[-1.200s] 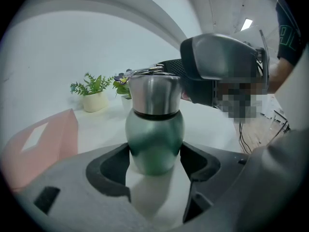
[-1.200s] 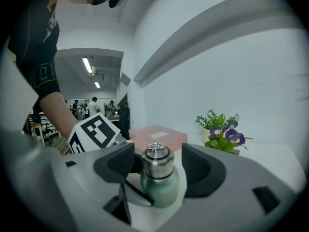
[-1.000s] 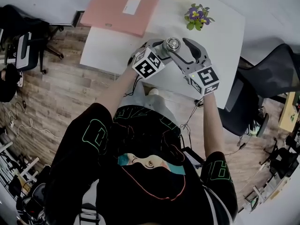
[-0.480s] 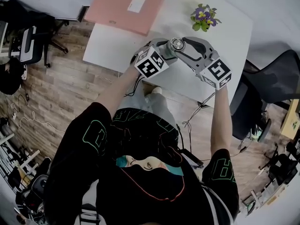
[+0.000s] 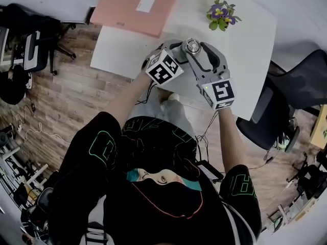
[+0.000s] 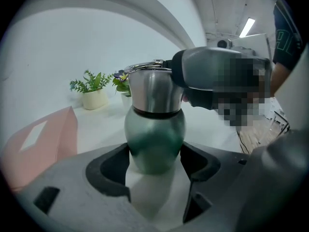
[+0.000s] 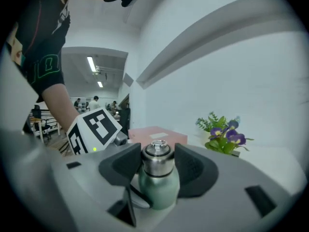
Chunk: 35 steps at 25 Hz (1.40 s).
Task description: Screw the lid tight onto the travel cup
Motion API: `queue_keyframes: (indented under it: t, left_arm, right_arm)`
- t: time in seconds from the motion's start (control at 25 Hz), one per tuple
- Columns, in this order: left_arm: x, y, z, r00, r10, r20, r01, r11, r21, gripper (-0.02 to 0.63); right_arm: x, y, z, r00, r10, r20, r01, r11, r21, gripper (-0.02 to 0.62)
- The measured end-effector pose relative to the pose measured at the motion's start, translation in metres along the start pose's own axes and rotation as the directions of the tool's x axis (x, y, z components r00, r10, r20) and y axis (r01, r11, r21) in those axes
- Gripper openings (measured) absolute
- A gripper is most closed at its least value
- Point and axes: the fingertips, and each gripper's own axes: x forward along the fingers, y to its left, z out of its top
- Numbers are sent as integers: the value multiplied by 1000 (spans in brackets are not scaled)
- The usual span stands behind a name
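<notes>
The travel cup stands on the white table; its green body sits between the pads of my left gripper, which is shut on it low down. The steel lid tops the cup, and my right gripper is shut on it with a dark pad pressed against each side. In the head view both grippers meet at the cup's lid: the left gripper comes from the left, the right gripper from below right. The cup's base is hidden by the jaws.
A pink folder lies on the far left of the table. A small pot of purple flowers stands behind the cup, with a second green plant beside it. A black office chair is past the table's right edge.
The right gripper's jaws closed around the lid, then its body swung round the cup, from out at the right toward the person. The left gripper stayed put on the cup.
</notes>
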Motion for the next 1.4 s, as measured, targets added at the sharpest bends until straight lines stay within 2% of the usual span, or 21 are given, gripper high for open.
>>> queue_keyframes:
  t: [0.12, 0.28, 0.36, 0.44, 0.56, 0.64, 0.72, 0.96, 1.08, 1.16, 1.24, 1.4]
  left_arm:
    - [0, 0, 0, 1000, 5, 0, -5, 1000, 1, 341]
    - [1, 0, 0, 1000, 9, -2, -9, 1000, 1, 341]
    - [1, 0, 0, 1000, 7, -2, -7, 1000, 2, 341]
    - [0, -1, -1, 1000, 6, -4, -6, 1000, 1, 341]
    - [0, -1, -1, 1000, 7, -5, -7, 1000, -1, 341]
    - [1, -1, 0, 1000, 5, -4, -5, 1000, -1, 342]
    - [1, -1, 0, 1000, 4, -5, -4, 1000, -1, 341]
    - [1, -1, 0, 1000, 1, -2, -1, 1000, -3, 341]
    - [2, 0, -1, 1000, -1, 0, 1, 1000, -4, 342]
    - [2, 0, -1, 1000, -3, -1, 3, 1000, -3, 342]
    - [3, 0, -1, 1000, -4, -2, 4, 1000, 0, 342]
    - [2, -1, -2, 1000, -7, -6, 7, 1000, 5, 342]
  right_arm:
    - [-1, 0, 1, 990, -142, 21, 141, 989, 38, 222]
    - [-3, 1, 1, 953, -298, 55, 292, 951, 101, 209]
    - [-3, 0, -1, 942, -330, 57, 322, 939, 119, 209]
    - [-3, 1, -1, 947, -317, 57, 307, 942, 136, 210]
    - [-4, 1, -1, 968, -244, 55, 233, 960, 158, 215]
    - [-4, 0, -2, 980, -192, 47, 183, 971, 153, 269]
    - [-5, -2, -1, 989, -142, 49, 134, 982, 137, 270]
    - [-4, -13, 5, 999, 33, 28, -35, 997, 71, 295]
    - [-2, -12, 9, 988, 156, 5, -156, 987, 30, 293]
    - [1, -8, 10, 969, 246, -17, -246, 969, 0, 291]
    - [2, -4, 11, 943, 330, -34, -331, 943, -22, 253]
    - [5, -4, 12, 906, 420, -46, -420, 907, 5, 249]
